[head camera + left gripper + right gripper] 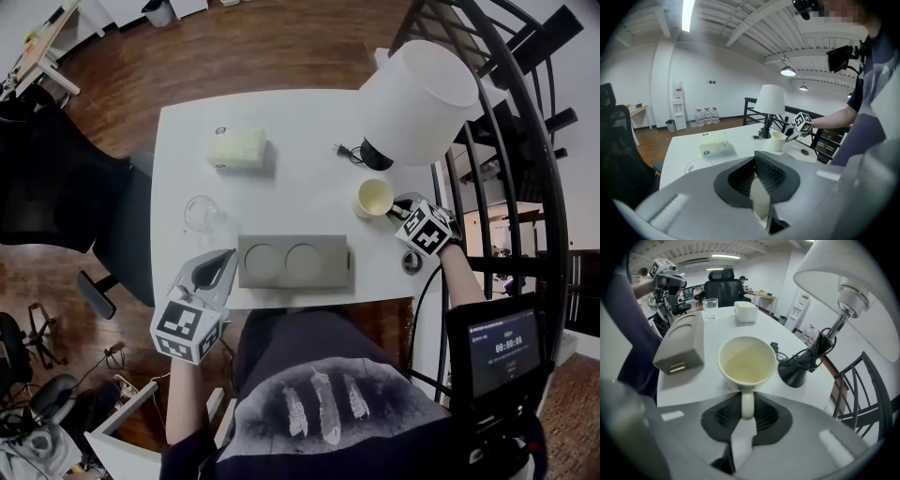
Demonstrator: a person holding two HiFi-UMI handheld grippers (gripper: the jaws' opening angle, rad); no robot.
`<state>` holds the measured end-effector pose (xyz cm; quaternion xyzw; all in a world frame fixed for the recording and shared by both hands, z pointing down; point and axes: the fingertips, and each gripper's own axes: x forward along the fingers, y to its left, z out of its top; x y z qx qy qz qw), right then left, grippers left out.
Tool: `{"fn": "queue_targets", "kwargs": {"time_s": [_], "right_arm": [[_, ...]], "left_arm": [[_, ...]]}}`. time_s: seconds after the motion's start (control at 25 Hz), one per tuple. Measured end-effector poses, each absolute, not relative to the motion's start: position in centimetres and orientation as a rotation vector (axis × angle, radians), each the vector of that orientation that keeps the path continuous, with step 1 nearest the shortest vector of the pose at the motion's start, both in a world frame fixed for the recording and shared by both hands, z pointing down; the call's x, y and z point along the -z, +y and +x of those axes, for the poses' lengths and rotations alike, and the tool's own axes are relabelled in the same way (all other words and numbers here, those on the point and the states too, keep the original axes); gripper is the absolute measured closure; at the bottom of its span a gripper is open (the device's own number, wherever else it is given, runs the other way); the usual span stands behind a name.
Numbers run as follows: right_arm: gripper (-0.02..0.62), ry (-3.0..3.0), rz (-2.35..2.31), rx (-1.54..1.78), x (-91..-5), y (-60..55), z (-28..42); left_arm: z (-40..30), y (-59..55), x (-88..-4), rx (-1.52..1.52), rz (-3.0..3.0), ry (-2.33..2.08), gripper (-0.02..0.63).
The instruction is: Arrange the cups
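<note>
A cream mug stands upright on the white table at the right, near the lamp's base. My right gripper is shut on its handle; in the right gripper view the handle sits between the two pads and the mug is empty. A clear glass stands at the table's left. Between them lies a grey holder with two round recesses, both empty. My left gripper hovers at the holder's left end, shut, with nothing in it.
A tissue box lies at the back left of the table. A white lamp with a black base and cable stands behind the mug. A black chair is left of the table, a dark railing to its right.
</note>
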<state>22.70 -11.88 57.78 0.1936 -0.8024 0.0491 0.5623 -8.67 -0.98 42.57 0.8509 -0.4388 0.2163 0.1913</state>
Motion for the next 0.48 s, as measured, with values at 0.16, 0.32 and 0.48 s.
{"fn": "queue_targets", "kwargs": {"time_s": [0.16,0.32,0.48], "right_arm": [[0.554,-1.903,0.487,-0.14,-57.61,-11.99,22.88],[0.557,-1.918,0.504,-0.123,-57.44,-11.84,22.87],[0.558,-1.948,0.54,-0.12,-57.25,-11.59,22.67]], "left_arm": [[-9.01,-1.15,-42.28,-0.615,2.39,-1.24,0.591],[-9.09,-1.07,-42.35,-0.626,2.38,-1.241,0.591],[-9.26,-1.44,-42.15,-0.616,2.381,-1.242,0.591]]}}
